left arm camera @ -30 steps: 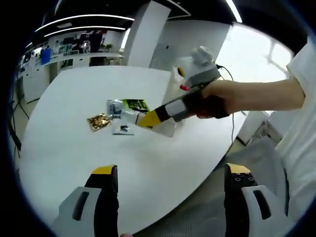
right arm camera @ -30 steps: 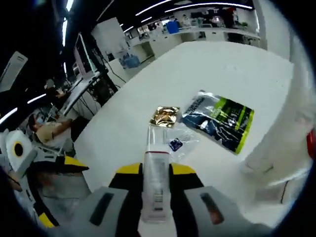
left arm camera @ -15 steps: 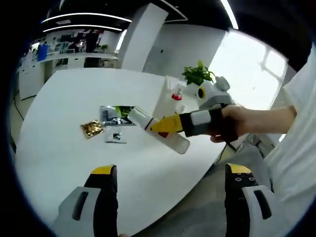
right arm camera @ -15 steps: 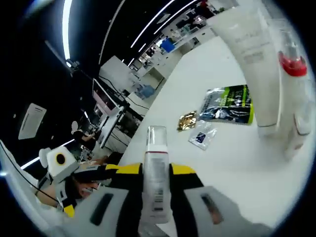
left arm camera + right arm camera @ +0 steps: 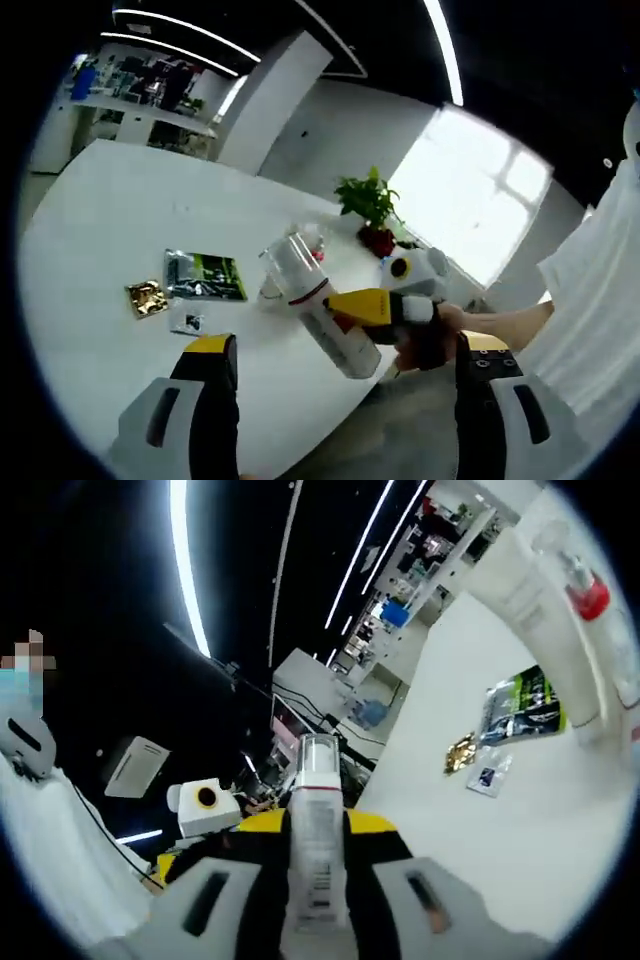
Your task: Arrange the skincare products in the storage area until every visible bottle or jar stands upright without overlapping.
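Bottle [image 5: 317,840] clamped in right gripper [image 5: 316,830] above table [image 5: 520,830]; left gripper [image 5: 345,350] wide apart

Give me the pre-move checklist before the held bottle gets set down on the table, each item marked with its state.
1. Grip: right gripper is shut on the clear-capped bottle at mid-body. Ok.
2. Bottle attitude: it is held tilted in the air above the white table, not upright. Not ok.
3. Landing spot: bare tabletop lies near the table's edge, apart from the green sachet, gold sachet and small clear sachet. Ok.
4. Standing neighbours: the white tube and the red-capped bottle stand close together; the gap between them is unclear. Cannot tell.
5. Left gripper: open, empty and free to help. Ok.
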`<state>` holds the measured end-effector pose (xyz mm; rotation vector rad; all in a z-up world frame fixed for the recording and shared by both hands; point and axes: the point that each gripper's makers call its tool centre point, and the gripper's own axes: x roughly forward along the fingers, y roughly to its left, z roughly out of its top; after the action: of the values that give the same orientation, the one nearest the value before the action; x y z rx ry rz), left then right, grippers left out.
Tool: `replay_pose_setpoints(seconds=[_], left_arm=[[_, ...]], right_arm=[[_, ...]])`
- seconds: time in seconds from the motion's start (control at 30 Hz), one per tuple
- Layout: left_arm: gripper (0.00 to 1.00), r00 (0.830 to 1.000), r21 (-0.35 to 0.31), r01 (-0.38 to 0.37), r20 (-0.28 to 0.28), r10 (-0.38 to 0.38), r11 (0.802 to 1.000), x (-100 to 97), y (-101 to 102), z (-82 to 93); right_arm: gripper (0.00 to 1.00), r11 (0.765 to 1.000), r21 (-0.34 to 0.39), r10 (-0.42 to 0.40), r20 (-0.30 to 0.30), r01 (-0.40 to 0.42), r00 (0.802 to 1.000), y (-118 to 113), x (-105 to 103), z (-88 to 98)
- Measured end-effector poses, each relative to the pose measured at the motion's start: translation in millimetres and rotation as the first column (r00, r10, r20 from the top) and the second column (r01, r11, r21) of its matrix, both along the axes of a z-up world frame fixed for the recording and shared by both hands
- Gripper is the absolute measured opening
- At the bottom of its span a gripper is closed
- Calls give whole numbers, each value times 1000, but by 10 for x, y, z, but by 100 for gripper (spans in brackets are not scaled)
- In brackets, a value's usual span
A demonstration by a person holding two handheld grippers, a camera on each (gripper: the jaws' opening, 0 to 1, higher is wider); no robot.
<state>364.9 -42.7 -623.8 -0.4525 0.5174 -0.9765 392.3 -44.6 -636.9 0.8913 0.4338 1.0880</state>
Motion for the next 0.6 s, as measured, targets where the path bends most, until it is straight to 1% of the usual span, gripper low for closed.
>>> replay_pose_setpoints(seconds=[0.03, 0.13, 0.27, 0.33, 0.43, 0.53, 0.6], left_arm=[[88, 1000, -21, 5, 1, -5, 1000, 6, -19, 53], [86, 1000, -42, 25, 15, -25, 999, 28, -71, 195], [82, 998, -64, 59, 22, -58, 996, 40, -135, 310], [78, 997, -84, 75, 13, -74, 994, 52, -162, 354], [70, 996, -93, 91, 9, -91, 991, 59, -187, 390], [58, 994, -117, 113, 4, -113, 987, 52, -202, 442], [50, 992, -145, 123, 8, -123, 982, 59, -206, 509]], right_arm=[[20, 1000, 19, -2, 4, 2, 1000, -4, -15, 36], [20, 999, 41, 4, 15, -5, 1000, -18, -72, 89], [20, 997, 67, 23, 38, -25, 999, -29, -148, 160], [20, 995, 88, 32, 55, -36, 998, -37, -190, 219], [20, 992, 118, 41, 78, -50, 996, -49, -245, 307], [20, 988, 139, 57, 98, -70, 994, -46, -300, 369], [20, 985, 146, 73, 111, -89, 991, -43, -336, 392]])
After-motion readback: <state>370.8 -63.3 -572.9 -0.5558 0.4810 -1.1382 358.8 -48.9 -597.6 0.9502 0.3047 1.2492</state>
